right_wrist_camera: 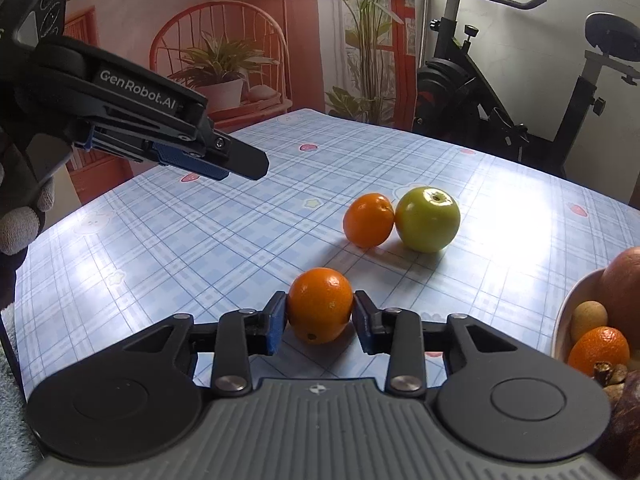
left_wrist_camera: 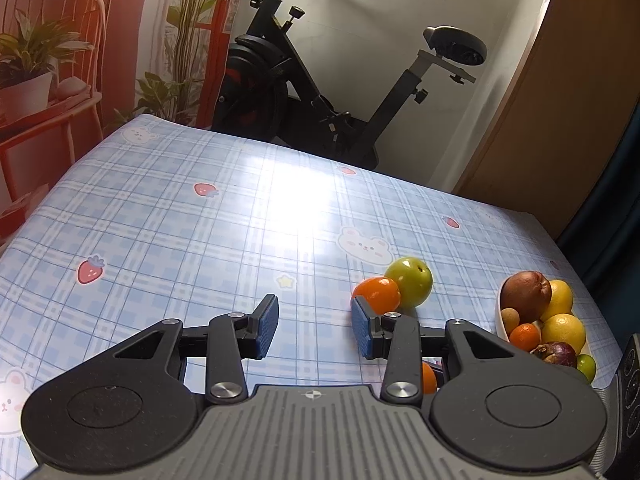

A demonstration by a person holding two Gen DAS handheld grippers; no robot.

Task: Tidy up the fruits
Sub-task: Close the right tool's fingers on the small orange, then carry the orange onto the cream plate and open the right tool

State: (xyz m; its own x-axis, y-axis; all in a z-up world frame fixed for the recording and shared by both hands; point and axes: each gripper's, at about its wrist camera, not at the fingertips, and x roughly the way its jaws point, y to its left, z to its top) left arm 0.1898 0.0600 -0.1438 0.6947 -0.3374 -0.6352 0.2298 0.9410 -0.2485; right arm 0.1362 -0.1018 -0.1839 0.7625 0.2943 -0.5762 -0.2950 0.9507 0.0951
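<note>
Left gripper [left_wrist_camera: 315, 326]: black linkage arms, silver round pivot screws, blue ribbed pads [left_wrist_camera: 269, 322], grey ribbed base plate with small crosshair mark, two round black discs at sides. Right gripper [right_wrist_camera: 320, 322]: same build, black links, silver rivets, blue pads [right_wrist_camera: 276, 326], grey ribbed plate. From right wrist view, left gripper side shows white "GenRobot.AI" lettering, small screws. Hand [right_wrist_camera: 18, 216] wears grey knit glove, dark cuff.

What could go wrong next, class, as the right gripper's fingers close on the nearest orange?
1. The round orange could squirt out of the right gripper, whose fingers pinch only its sides.
2. It could roll into the second orange and green apple, which are touching.
3. The bowl is heaped; added fruit may tumble off.
</note>
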